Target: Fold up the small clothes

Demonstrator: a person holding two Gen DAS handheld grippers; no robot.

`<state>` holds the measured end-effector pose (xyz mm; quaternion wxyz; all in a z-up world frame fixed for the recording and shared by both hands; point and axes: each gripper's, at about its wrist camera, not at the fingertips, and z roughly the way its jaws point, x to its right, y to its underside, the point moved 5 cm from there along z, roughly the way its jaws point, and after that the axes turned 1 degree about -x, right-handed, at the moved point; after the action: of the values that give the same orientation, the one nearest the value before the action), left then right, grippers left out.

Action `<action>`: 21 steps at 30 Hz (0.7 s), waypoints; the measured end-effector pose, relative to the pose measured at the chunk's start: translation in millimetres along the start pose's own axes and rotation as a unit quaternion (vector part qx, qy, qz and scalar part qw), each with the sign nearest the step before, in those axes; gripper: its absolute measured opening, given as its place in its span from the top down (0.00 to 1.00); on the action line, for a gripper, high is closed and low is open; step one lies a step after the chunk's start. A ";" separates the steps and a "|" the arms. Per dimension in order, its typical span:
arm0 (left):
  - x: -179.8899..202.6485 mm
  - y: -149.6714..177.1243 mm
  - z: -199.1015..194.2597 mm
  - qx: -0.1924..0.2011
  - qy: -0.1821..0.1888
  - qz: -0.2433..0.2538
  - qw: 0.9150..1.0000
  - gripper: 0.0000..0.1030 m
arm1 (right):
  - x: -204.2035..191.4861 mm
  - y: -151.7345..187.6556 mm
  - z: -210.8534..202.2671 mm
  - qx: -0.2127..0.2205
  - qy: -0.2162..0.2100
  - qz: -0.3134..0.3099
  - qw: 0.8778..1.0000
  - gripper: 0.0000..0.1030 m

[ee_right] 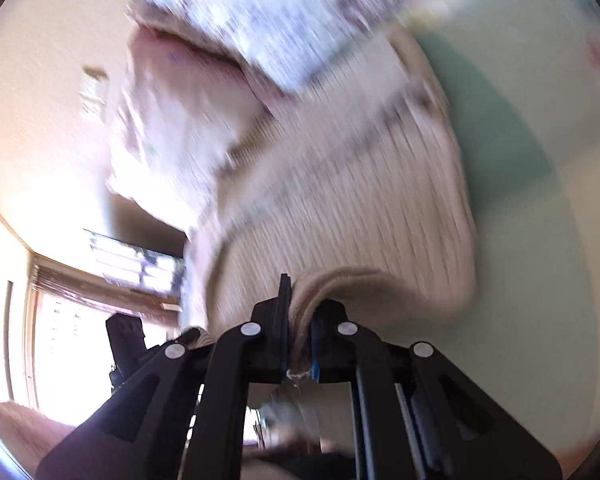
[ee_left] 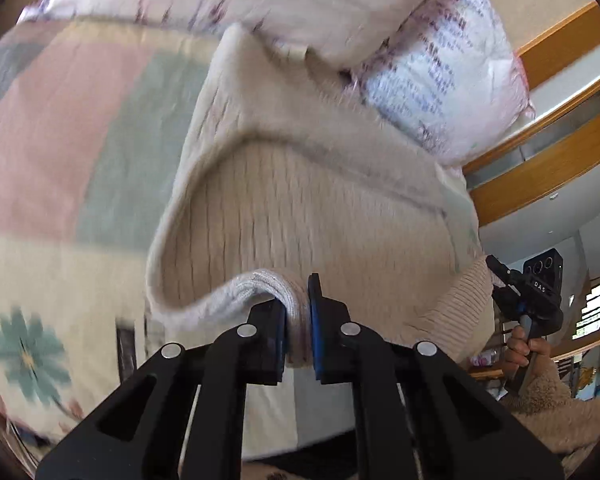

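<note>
Sweater (ee_left: 300,200) is pinched at its near hem by both grippers, left gripper (ee_left: 298,320) and right gripper (ee_right: 300,320) clamped on fabric. Rest runs away toward the far pillows (ee_left: 440,72) over the bedspread (ee_left: 60,140), so imo the fold goes forward.

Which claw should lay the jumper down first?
Probably the left gripper. Both are shut on the beige sweater, but the left view is sharper, with the patchwork bedspread spread in front of it.
</note>
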<state>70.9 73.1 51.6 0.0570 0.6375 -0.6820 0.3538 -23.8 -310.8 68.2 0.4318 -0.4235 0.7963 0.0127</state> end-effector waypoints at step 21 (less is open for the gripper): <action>-77.3 -133.6 112.4 0.012 -0.061 -0.127 0.990 0.51 | 65.1 -55.9 22.8 0.037 0.127 0.050 0.990 0.35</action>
<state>248.5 83.3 -18.0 0.0521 0.7400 -0.5932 0.3126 12.5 -381.1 27.8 0.3416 -0.3652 0.8646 -0.0495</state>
